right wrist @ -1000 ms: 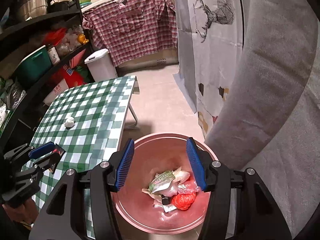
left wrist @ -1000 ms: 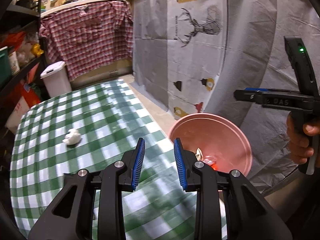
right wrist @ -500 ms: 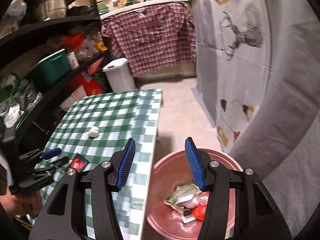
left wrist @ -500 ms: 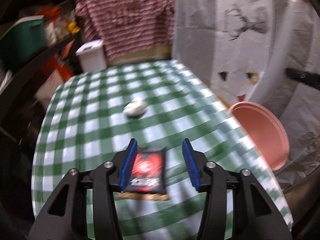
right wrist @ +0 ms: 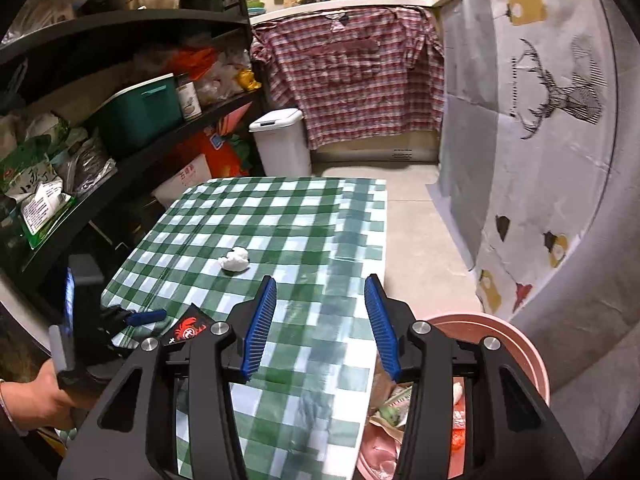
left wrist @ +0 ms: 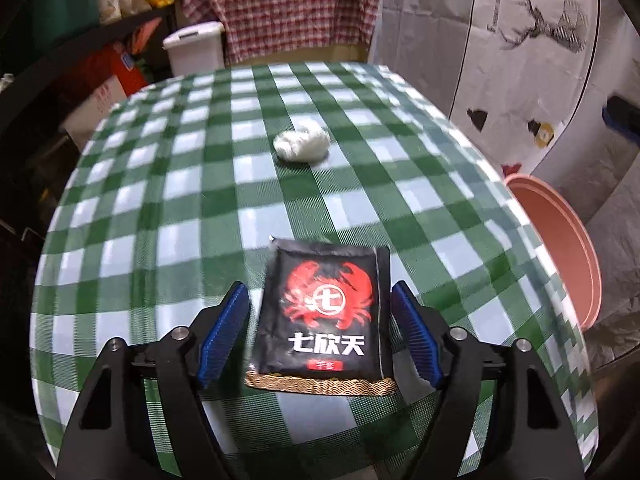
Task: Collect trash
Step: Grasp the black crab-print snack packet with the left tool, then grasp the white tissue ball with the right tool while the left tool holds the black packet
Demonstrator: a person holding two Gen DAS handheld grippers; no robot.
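Straddling flat black crab-print sachet point(left wrist: 326, 312) on near green-checked tablecloth point(left wrist: 192, 200): left gripper point(left wrist: 320, 332), jaws opening, pads clear. Right gripper point(right wrist: 320, 320) closing, empty. Crumpled white tissue point(left wrist: 302, 145) farther.

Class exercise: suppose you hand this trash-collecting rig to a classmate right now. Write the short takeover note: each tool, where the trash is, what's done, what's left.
Left tool: jaws opening, low over the table, straddling the black crab-print packet; pads not touching it yet.
Right tool: empty, jaws closing, hovering over the table's edge beside the pink bin.
Trash: the packet lies flat at the near end of the table; a white crumpled wad sits further back, mid-table.
Done: several wrappers already lie in the bin.
Left: close on the packet, carry it to the bin, then fetch the wad.
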